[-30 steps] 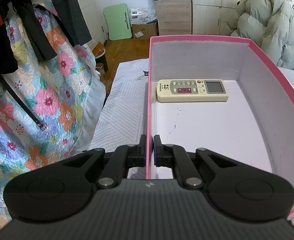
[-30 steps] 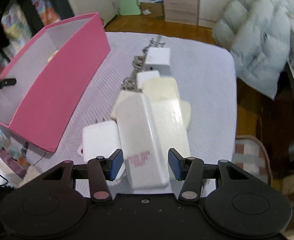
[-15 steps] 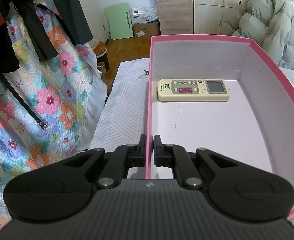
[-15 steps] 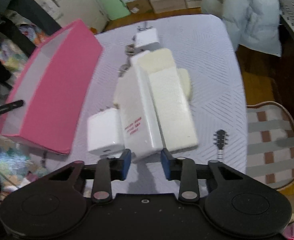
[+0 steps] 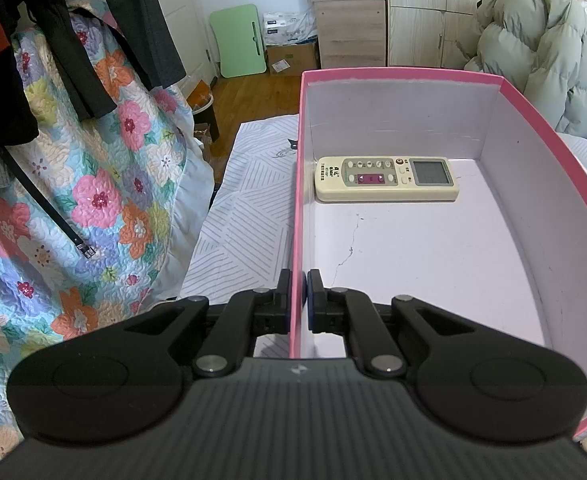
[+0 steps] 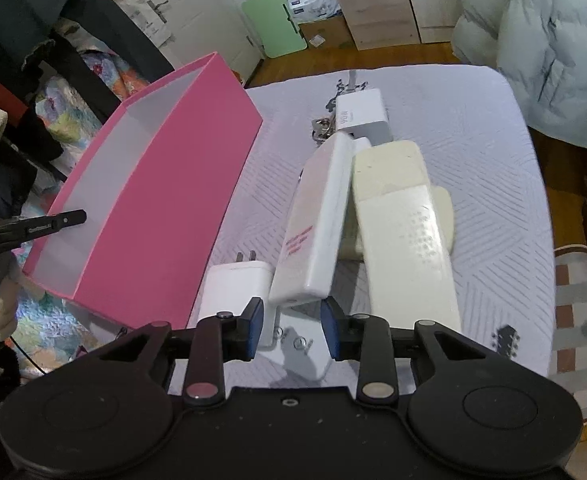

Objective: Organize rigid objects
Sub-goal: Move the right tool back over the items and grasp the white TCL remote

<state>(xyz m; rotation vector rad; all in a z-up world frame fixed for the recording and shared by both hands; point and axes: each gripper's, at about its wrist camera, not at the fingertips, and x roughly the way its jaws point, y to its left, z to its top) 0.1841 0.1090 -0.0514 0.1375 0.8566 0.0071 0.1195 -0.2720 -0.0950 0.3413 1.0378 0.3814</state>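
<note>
The box (image 5: 541, 120) was pink outside, pale lilac inside; the remote (image 5: 385, 179) cream with a magenta panel; the quilt (image 5: 93, 200) floral; the bench cover (image 6: 473, 128) white, grey-striped.

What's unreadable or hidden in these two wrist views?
- Right wrist: red print on the white remote is blurred; its button face is turned away.
- Right wrist: the keys are mostly hidden behind that remote and the white charger.
- Left wrist: the pink box near corner is hidden by the left gripper.
</note>
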